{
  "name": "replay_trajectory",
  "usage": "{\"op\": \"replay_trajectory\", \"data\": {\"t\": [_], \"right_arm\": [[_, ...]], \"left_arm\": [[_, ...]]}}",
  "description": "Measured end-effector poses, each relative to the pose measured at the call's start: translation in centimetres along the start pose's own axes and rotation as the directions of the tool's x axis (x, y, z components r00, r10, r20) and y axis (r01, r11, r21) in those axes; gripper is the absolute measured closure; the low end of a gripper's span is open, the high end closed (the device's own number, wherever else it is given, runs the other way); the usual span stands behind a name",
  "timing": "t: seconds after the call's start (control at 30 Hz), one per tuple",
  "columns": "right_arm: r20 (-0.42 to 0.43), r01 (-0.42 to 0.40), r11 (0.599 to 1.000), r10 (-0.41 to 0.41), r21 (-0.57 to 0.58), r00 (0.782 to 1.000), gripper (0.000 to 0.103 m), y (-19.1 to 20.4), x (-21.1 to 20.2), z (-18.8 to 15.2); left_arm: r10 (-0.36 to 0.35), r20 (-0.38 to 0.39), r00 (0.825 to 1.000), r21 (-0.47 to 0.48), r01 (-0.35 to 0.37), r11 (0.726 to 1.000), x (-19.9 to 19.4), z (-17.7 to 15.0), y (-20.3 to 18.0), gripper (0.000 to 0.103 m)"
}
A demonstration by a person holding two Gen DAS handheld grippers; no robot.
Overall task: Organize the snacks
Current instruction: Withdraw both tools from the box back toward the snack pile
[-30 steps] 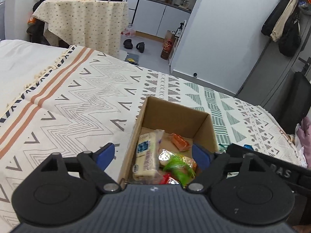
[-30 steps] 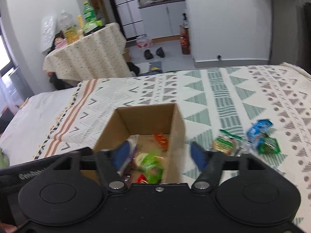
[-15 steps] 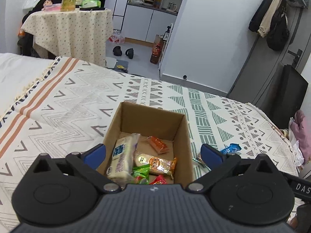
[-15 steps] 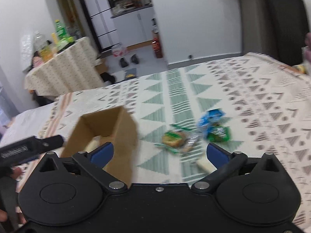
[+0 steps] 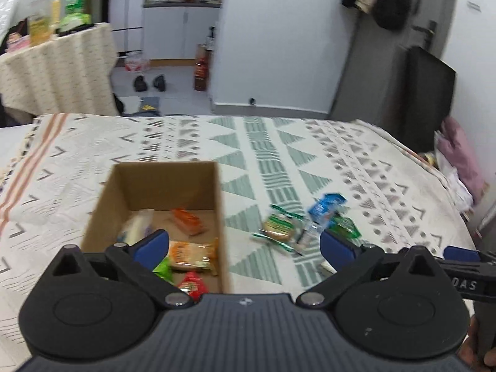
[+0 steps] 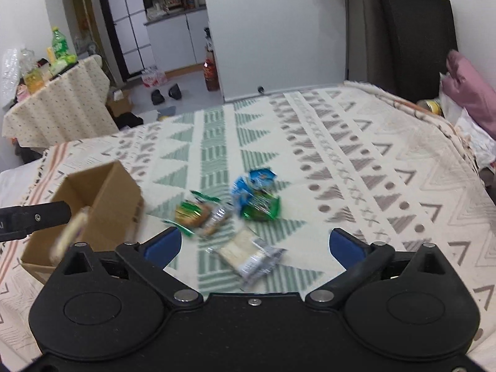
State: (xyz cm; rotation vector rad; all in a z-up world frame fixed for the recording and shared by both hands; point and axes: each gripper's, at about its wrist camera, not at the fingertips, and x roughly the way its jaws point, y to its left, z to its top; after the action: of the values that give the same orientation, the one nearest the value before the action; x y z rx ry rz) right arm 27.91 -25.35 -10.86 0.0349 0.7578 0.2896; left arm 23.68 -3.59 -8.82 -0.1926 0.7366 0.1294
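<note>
Now spread wide and empty, both: left gripper (image 5: 245,245) over the cardboard box (image 5: 161,186), right gripper (image 6: 252,243) above a clear-wrapped wafer pack (image 6: 248,255).

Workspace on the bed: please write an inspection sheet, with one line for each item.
Surface: patterned bedspread, flat.
Job's things: open cardboard box holding several snack packs; loose snack packs lie on the bedspread to its right; pale wafer pack lies nearest the right tool.
Clutter: nothing seen on the bedspread.
Grippers: left tool open, empty; right tool open, empty.
Cables: nothing seen.
Surroundings: side table with bottles, shoes on floor, pink bedding.
</note>
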Motion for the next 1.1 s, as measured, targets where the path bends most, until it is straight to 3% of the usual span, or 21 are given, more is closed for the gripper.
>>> {"op": "replay_trajectory", "data": {"t": [0.33,0.53,0.7,0.87,1.1], "right_arm": [[-0.062,-0.034,0.999,0.036,0.032,0.997,0.002,-2.7,1.9,-0.3],[-0.095,-0.054,0.996,0.061,0.071,0.994,0.017,-4.2,3.9,0.1],[-0.121,-0.068,0.993,0.080,0.099,0.989,0.027,-4.8,5.9,0.4],[-0.130,-0.083,0.986,0.102,0.147,0.986,0.033,-5.5,8.0,1.0],[-0.143,-0.123,0.973,0.152,0.194,0.978,0.038,-6.0,10.8,2.0]], "left_arm": [[-0.097,-0.040,0.994,0.046,0.099,0.994,2.7,-0.1,-3.0,0.001],[-0.105,-0.038,0.994,0.049,0.107,0.993,4.8,0.3,-4.2,0.003],[-0.121,-0.068,0.990,0.062,0.125,0.990,7.1,0.3,-5.1,0.016],[-0.128,-0.091,0.988,0.034,0.132,0.991,10.1,0.2,-5.4,0.041],[-0.155,-0.151,0.976,0.023,0.160,0.987,13.9,-0.2,-6.3,0.054]]}}
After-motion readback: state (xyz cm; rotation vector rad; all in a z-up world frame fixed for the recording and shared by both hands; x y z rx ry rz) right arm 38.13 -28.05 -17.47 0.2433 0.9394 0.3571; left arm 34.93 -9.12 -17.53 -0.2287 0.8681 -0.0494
